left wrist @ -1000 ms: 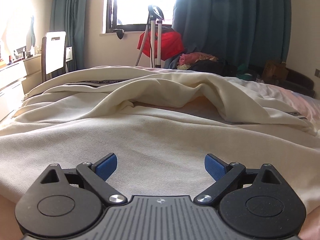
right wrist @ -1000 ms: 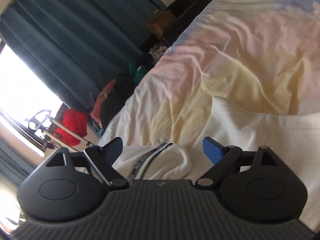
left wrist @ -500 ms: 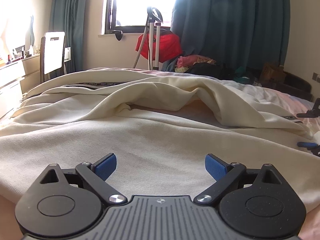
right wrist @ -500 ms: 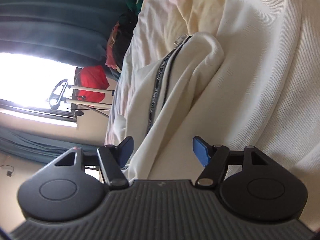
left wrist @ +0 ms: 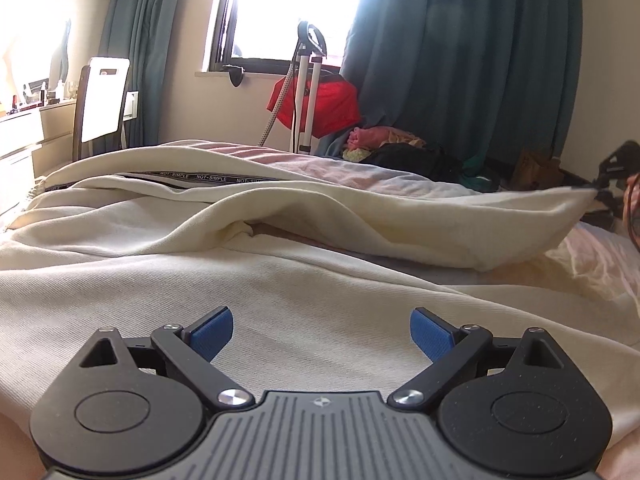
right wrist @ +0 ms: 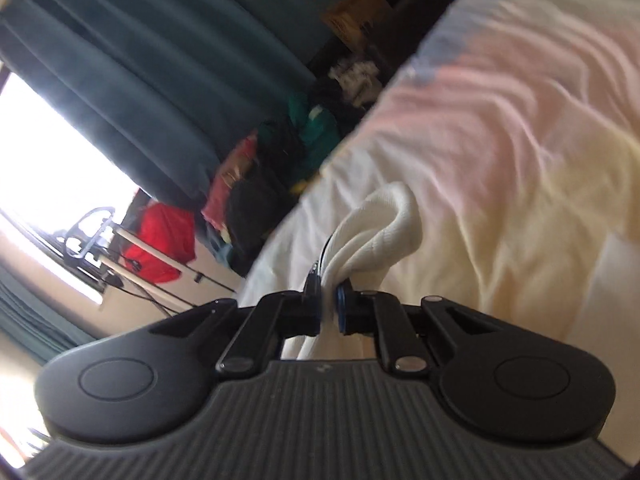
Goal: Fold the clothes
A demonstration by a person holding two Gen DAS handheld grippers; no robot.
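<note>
The left gripper (left wrist: 321, 334) hovers low over the cream garment (left wrist: 280, 292) spread on the bed (right wrist: 500, 128), fingers spread wide and empty. The right gripper (right wrist: 329, 306), tilted, has just closed and pinches a bunched garment edge, lifted off the bed; that view is blurred and the held fold hides the pads.

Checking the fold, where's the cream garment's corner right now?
Pinched in the right gripper, lifted above the bed sheet; at the left wrist view's far right.

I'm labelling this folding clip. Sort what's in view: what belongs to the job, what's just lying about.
Part of the job:
- cream garment, spread on the bed
- right gripper, fingers just closed on a bunched garment edge
- left gripper, open above the cloth

Lying about:
- pastel bedsheet
- red bag
- clothes pile
- white chair
</note>
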